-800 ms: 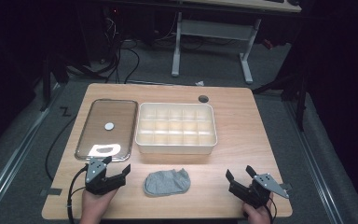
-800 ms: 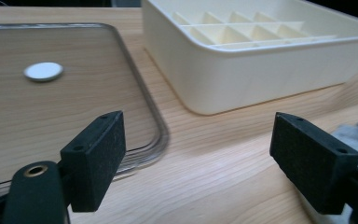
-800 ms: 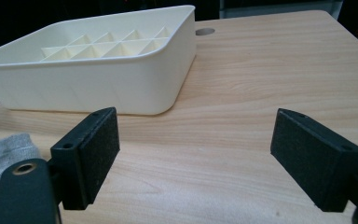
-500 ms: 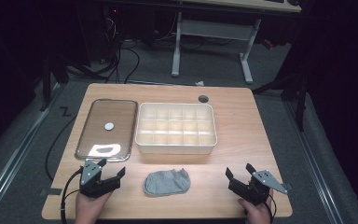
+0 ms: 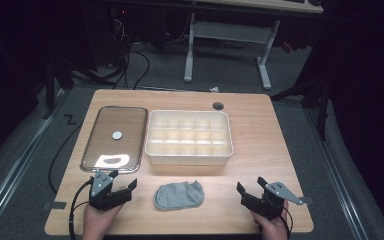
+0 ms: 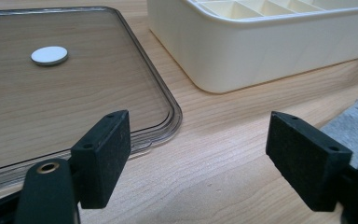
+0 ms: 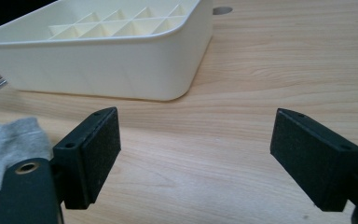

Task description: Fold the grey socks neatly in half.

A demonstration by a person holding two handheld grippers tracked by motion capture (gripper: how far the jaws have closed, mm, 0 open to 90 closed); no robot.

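Note:
A grey sock lies crumpled near the front edge of the wooden table, between my two grippers. Its edge shows at the right of the left gripper view as grey sock and at the left of the right gripper view as grey sock. My left gripper stands open to the sock's left, just in front of the clear lid. My right gripper stands open to the sock's right, over bare wood. Both hold nothing.
A cream compartment box with several empty cells sits mid-table, also seen as box and box. The clear lid carries a white disc. A cable hole lies behind the box.
My left gripper has drawn back slightly toward the front edge. The right gripper has barely shifted. The sock, box and lid have not moved.

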